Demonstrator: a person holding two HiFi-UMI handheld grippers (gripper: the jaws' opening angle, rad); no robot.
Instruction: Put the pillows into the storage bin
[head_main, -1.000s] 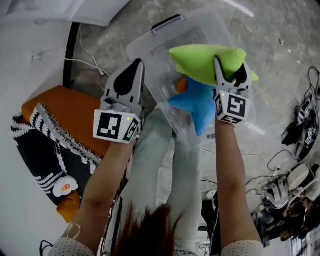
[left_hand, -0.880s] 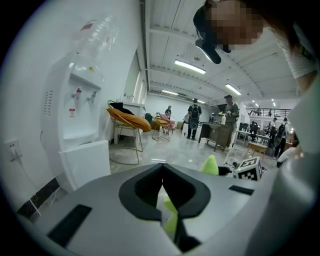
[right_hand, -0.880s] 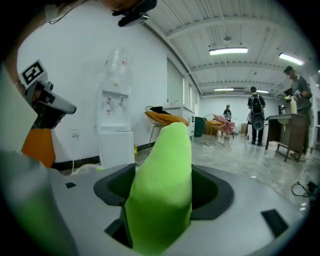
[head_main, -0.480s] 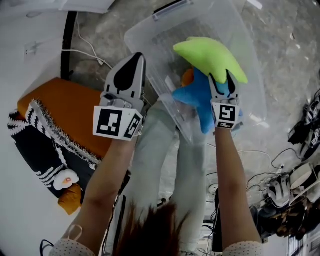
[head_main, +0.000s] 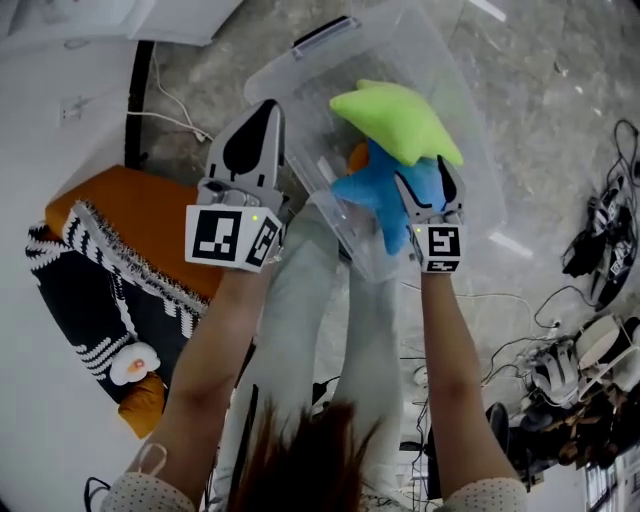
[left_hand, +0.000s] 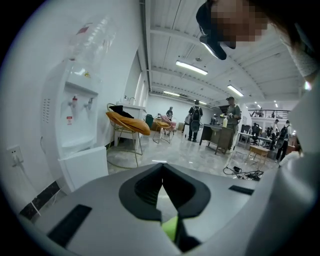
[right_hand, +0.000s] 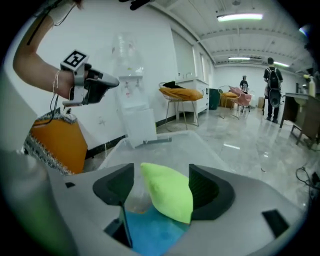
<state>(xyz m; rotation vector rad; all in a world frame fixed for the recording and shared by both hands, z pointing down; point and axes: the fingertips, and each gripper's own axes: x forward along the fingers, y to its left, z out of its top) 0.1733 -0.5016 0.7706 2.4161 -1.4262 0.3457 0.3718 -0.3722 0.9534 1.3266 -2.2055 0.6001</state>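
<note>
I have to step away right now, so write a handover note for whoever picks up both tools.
Left tool: shut, empty, held beside the storage bin.
Right tool: jaws apart, just been opening around the green pillow, pads not clamping it.
Done: green pillow lies on the blue pillow in the bin.
To do: orange pillow and patterned pillow lie outside, on the left.
</note>
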